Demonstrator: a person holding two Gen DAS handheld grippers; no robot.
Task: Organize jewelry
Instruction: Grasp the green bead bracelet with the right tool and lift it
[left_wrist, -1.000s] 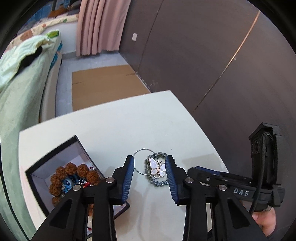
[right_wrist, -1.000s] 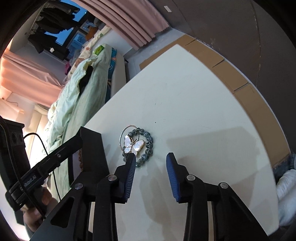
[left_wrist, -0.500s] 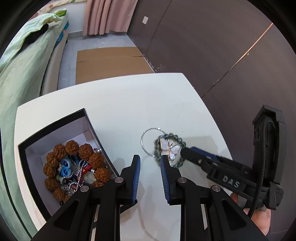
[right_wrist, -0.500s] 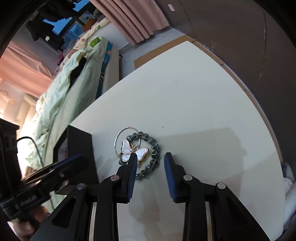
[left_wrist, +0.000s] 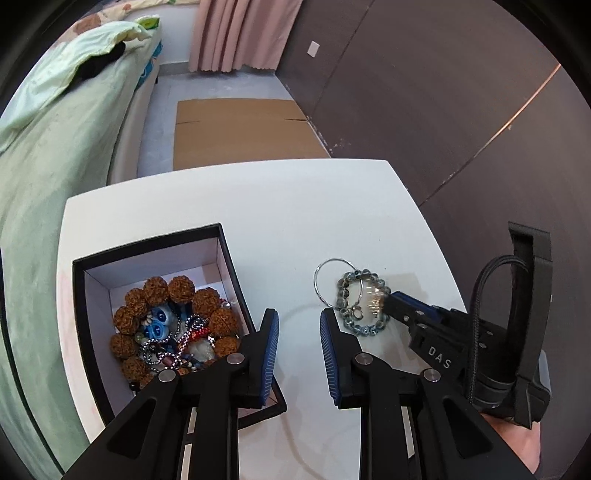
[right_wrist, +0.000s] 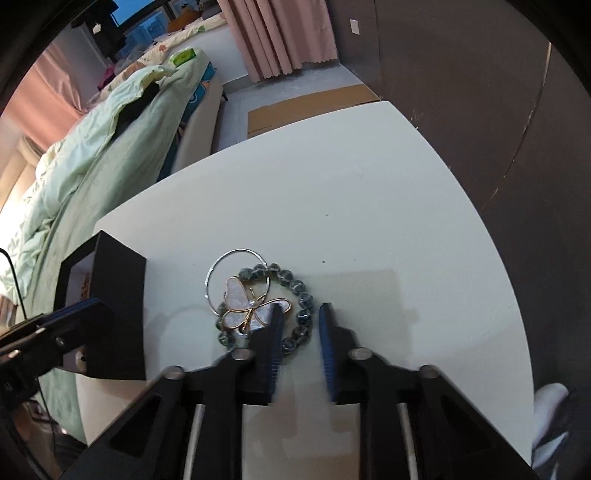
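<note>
Right wrist view shows the right gripper (right_wrist: 301, 317) over the grey bead bracelet (right_wrist: 299, 295) on the white desk (right_wrist: 369, 221), its jaws closing with a stretch of the beads between them, just right of the butterfly pendant (right_wrist: 240, 304) and silver ring (right_wrist: 221, 273). Left gripper (left_wrist: 295, 330) hovers narrowly parted and empty between bracelet and black jewelry box (left_wrist: 225, 254), which holds brown beads (left_wrist: 177, 291).

Both wrist views look steeply down, sharing the white table (left_wrist: 295, 206).
</note>
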